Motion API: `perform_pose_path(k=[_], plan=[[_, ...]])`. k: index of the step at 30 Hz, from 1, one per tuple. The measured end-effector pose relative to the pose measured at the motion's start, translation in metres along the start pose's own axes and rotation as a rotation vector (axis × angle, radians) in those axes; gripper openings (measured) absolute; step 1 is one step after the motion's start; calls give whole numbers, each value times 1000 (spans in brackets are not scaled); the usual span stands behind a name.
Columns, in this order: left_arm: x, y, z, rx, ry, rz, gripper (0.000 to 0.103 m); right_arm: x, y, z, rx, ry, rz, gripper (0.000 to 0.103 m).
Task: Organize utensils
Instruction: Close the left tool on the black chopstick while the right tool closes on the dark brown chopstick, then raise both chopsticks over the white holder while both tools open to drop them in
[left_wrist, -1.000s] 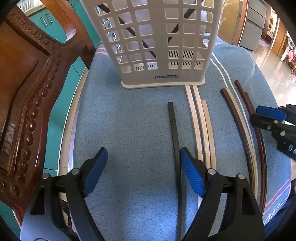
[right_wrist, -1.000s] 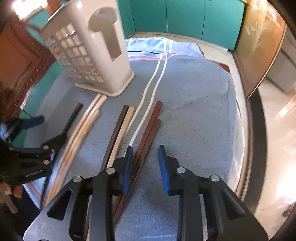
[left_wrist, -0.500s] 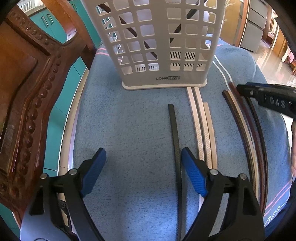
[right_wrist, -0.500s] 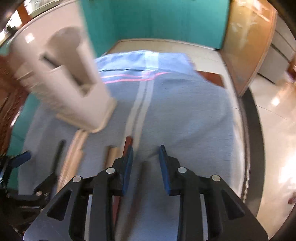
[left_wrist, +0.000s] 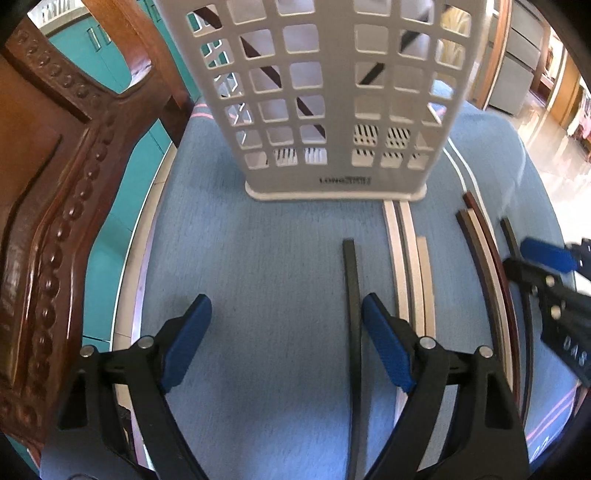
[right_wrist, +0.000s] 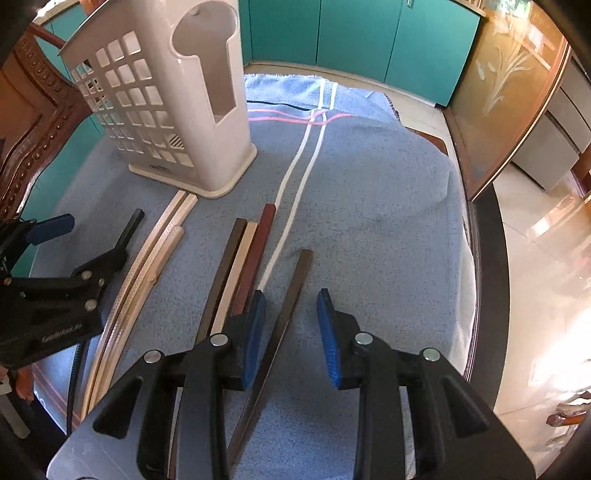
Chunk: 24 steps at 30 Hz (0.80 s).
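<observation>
Right gripper (right_wrist: 291, 332) low over blue towel (right_wrist: 369, 206), jaws apart astride dark brown chopstick (right_wrist: 291, 295); left gripper (left_wrist: 284, 343) wide open, empty

A round table (right_wrist: 480, 236) with a dark rim carries a blue towel (right_wrist: 369, 192) that covers most of its top. On the towel, at eleven o'clock in the right wrist view, stands a white plastic holder (right_wrist: 184, 110). Chopsticks lie flat on the towel: a black one (left_wrist: 351, 295) at nine o'clock, pale ones (right_wrist: 147, 258) beside it, dark brown ones (right_wrist: 255, 254) at the centre, and a single brown one (right_wrist: 291, 295) just right of them.
</observation>
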<state>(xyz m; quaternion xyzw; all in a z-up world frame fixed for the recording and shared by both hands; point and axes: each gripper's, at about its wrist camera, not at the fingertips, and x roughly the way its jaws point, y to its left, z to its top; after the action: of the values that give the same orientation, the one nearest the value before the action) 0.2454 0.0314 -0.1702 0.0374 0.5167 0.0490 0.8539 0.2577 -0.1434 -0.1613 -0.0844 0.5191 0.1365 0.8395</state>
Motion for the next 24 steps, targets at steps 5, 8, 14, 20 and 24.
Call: perform_pose_path(k=[5, 8, 14, 20, 24], plan=[[0, -4, 10, -13, 6, -62, 56, 4, -1, 4, -8, -8, 11, 28], [-2, -10, 13, 9, 4, -137, 28, 6, -4, 5, -3, -14, 35, 13], [-8, -20, 11, 40, -26, -124, 8, -4, -10, 6, 33, -65, 68, 7], [-60, -14, 12, 19, -185, -93, 7, -69, -25, 4, 54, -248, 108, 7], [-116, -7, 7, 16, -313, -116, 7, -137, -41, -5, 66, -411, 179, 7]])
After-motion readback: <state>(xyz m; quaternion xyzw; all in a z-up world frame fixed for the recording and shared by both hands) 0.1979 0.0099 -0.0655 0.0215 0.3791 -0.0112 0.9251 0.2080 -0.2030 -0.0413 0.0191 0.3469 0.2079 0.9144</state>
